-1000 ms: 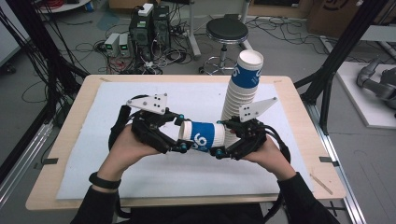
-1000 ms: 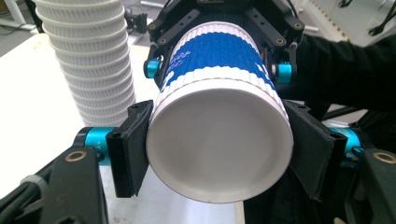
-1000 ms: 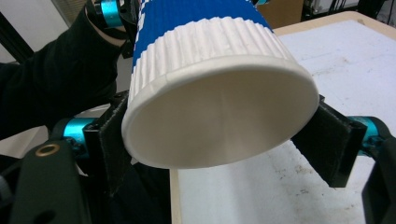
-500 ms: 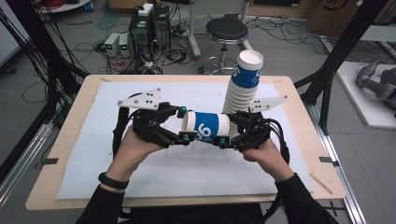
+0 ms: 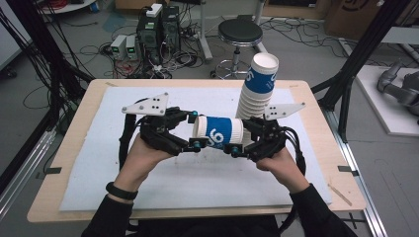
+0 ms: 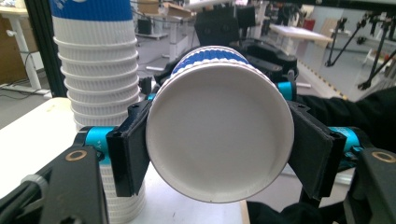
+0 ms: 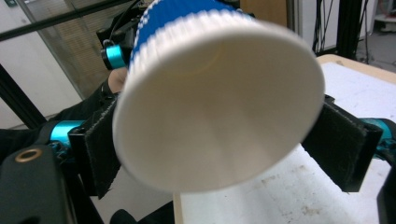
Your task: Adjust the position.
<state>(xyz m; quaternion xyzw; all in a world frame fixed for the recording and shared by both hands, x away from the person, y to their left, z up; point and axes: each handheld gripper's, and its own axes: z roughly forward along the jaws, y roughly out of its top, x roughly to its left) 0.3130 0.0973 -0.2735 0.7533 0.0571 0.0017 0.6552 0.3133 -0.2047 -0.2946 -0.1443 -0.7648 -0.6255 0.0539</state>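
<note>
A blue-and-white paper cup point(image 5: 218, 133) lies level in the air over the table, between my two grippers. My left gripper point(image 5: 197, 131) is shut on one end of it, and in the left gripper view both pads point(image 6: 128, 154) press on the cup's closed white base point(image 6: 219, 140). My right gripper point(image 5: 241, 134) stands around the other end. Its jaws have just been opening. In the right gripper view the cup's open mouth point(image 7: 219, 107) sits between the jaws, and the right pad point(image 7: 343, 149) stands off the rim.
A tall stack of the same cups point(image 5: 257, 89) rises just behind my right gripper, and it also stands at the left point(image 6: 95, 84) in the left gripper view. A white mat point(image 5: 197, 197) covers the wooden table point(image 5: 316, 103). Beyond the far edge are a stool point(image 5: 240, 32) and computer boxes point(image 5: 158, 24).
The right gripper's jaws have spread wider around the cup's end. The cup has lifted slightly, still in the left gripper's grip. Both hands stay close to where they were.
</note>
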